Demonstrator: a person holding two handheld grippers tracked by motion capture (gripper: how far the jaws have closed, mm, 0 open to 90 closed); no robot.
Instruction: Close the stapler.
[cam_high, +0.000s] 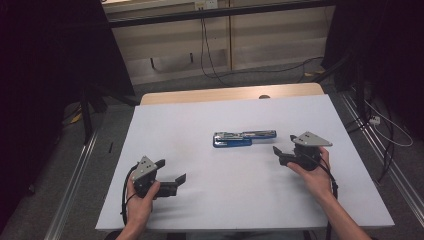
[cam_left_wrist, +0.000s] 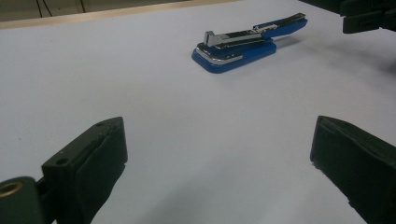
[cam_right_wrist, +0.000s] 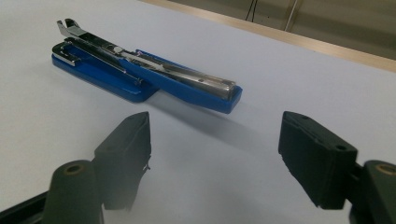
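Note:
A blue stapler (cam_high: 244, 138) lies swung open on the white table (cam_high: 200, 115), its metal magazine exposed. In the left gripper view the stapler (cam_left_wrist: 243, 46) is well ahead and to the right. In the right gripper view the stapler (cam_right_wrist: 140, 70) lies just beyond the jaws, to their left. My left gripper (cam_high: 172, 170) rests near the table's front left, open, with nothing between its jaws (cam_left_wrist: 219, 130). My right gripper (cam_high: 284, 143) sits just right of the stapler's lifted arm, pointing at it, open and holding nothing (cam_right_wrist: 215, 119). The right gripper (cam_left_wrist: 369, 16) also appears far off in the left gripper view.
A wooden strip (cam_high: 230, 93) runs along the table's far edge. Cables (cam_high: 210, 60) trail over the floor behind it, and dark stands (cam_high: 90, 100) flank the table. The white surface around the stapler is bare.

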